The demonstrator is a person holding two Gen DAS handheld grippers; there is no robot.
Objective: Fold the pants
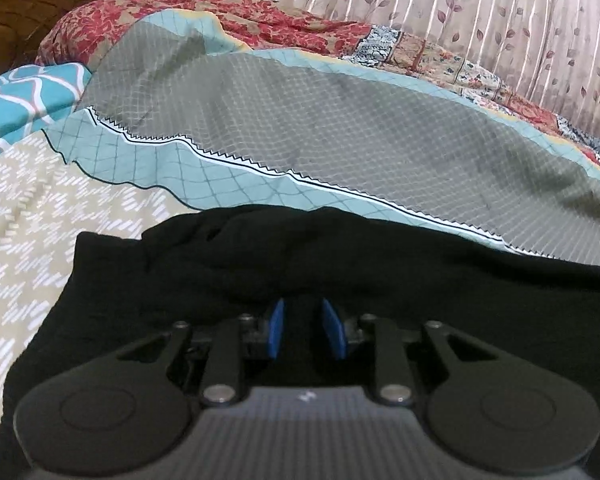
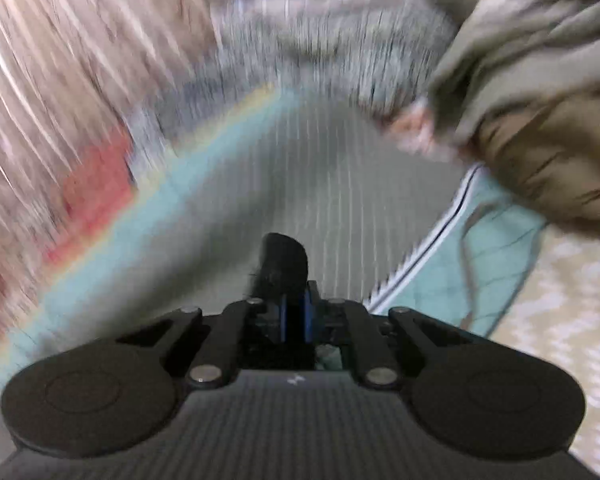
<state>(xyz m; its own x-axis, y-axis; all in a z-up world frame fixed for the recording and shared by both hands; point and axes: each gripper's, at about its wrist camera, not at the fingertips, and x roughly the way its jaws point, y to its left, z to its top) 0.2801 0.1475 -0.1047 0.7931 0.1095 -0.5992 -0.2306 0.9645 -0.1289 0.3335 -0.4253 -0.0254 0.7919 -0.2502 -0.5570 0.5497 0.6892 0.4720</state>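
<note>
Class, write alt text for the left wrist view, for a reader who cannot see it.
The left gripper has its blue-padded jaws closed on a fold of black pants spread over a bed. Beyond the pants lies a grey and teal checked bedsheet, with a red floral quilt and leaf-patterned curtains behind.

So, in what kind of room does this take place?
Most likely a bedroom: the black pants lie on a bed with a patterned bedsheet, a floral quilt is bunched behind it, and pleated leaf-print curtains hang beyond.

Pants (image 1: 340, 264) lie on bedspread (image 1: 60, 208), before quilt (image 1: 320, 120).
</note>
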